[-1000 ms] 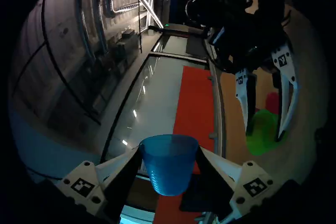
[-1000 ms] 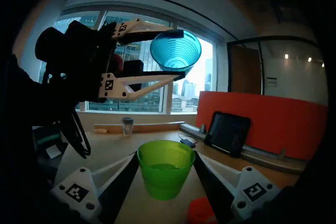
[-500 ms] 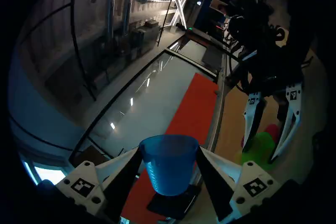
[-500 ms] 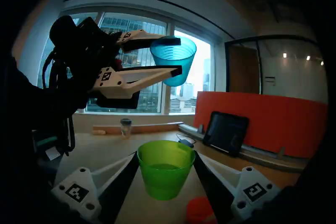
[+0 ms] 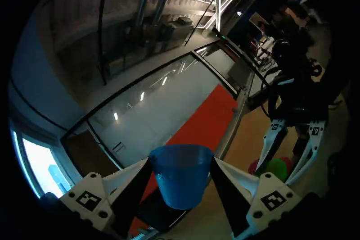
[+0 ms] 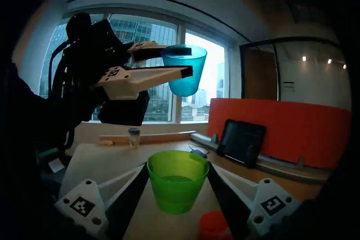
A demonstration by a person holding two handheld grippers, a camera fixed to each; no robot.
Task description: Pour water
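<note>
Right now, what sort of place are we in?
Probably an office high in a city building: the wide window shows towers outside, an orange divider runs along the wooden desk, and a tablet stands propped before it.

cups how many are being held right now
2. The blue cup is gripped in the left tongs, held up high. The green cup is gripped in the right tongs, lower down.
</note>
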